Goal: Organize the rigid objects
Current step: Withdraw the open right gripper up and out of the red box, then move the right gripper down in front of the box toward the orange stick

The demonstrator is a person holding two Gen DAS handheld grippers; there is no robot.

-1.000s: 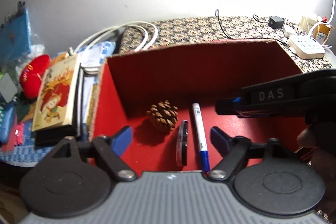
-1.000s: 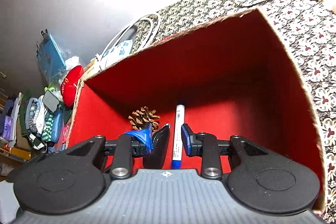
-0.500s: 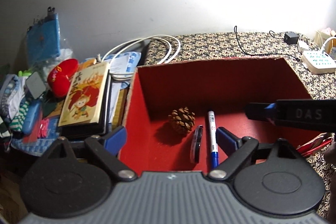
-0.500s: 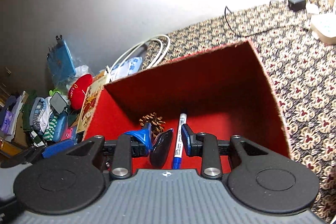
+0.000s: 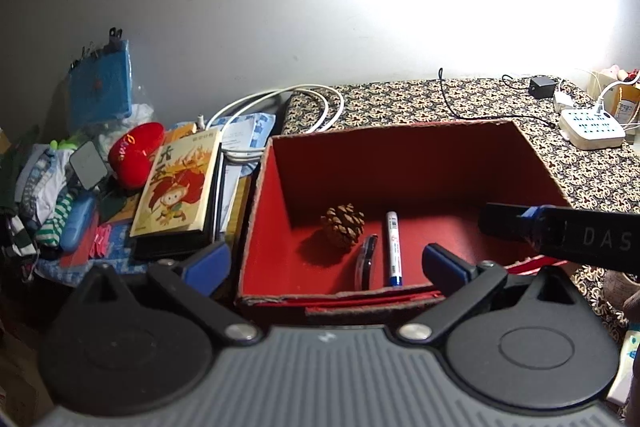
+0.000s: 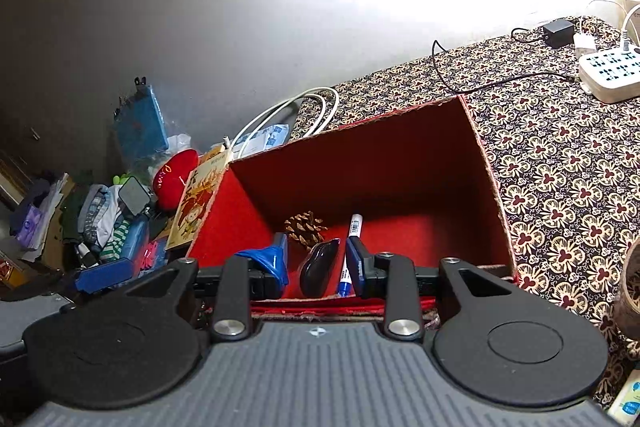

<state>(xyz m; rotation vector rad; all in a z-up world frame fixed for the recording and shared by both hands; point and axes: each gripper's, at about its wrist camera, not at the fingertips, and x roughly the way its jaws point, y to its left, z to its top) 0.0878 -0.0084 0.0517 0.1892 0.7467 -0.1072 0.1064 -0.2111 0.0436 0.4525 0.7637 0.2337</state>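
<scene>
Left gripper [image 5: 326, 261]: jaws opening wide, gripping nothing.
Right gripper [image 6: 318, 263]: jaws opening, released, gripping nothing.
Red felt-lined box [image 5: 400, 163]: containing brown pinecone [image 5: 343, 225], blue-capped white marker [image 5: 393, 247].

Two views are provided, each taken from a camera mounted behind a gripper's fingers and angled downward. The left wrist view is directed over the near rim of the red box [image 5: 400, 163] toward the wall, from close range. The right wrist view is taken from the same near side, rolled somewhat. The box interior, the pine cone [image 5: 343, 230], the marker [image 5: 393, 247], the patterned cloth [image 6: 560, 163] and the power strip [image 6: 610, 77] are shared by both.
</scene>
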